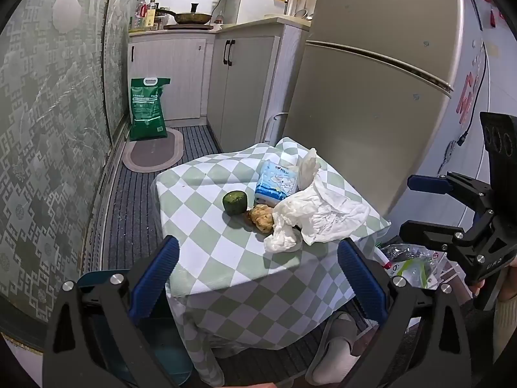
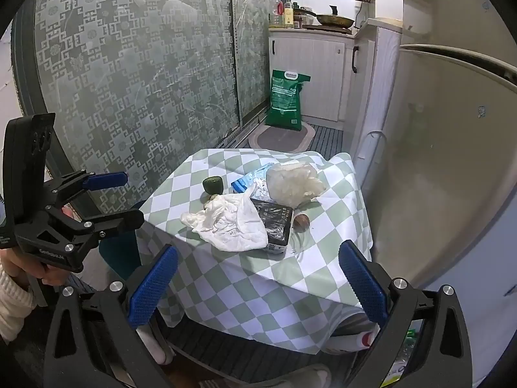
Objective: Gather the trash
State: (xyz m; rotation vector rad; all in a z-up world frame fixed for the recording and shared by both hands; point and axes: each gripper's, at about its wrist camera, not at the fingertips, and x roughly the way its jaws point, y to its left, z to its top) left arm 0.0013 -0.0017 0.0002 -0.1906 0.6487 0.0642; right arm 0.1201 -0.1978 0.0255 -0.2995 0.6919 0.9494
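Observation:
A small table with a green-and-white checked cloth (image 1: 206, 232) holds the trash. On it lie crumpled white tissue (image 1: 320, 210), a green round fruit (image 1: 235, 201), a yellowish food scrap (image 1: 261, 217) and a blue-white tissue pack (image 1: 278, 185). The right wrist view shows the tissue (image 2: 232, 223) over a black packet (image 2: 274, 226), a clear crumpled bag (image 2: 294, 182), a brown nut-like piece (image 2: 301, 222) and the green fruit (image 2: 213, 185). My left gripper (image 1: 258, 271) is open and empty before the table. My right gripper (image 2: 258, 278) is open and empty, and shows at the right of the left wrist view (image 1: 420, 203).
A fridge (image 1: 371, 80) stands right of the table. A patterned glass door (image 2: 129, 80) is on the left. A green sack (image 1: 147, 108) and a mat lie by the kitchen cabinets (image 1: 242, 80). A bag with wrappers (image 1: 410, 263) sits by the table's right. A teal bin (image 1: 106, 278) is at the left.

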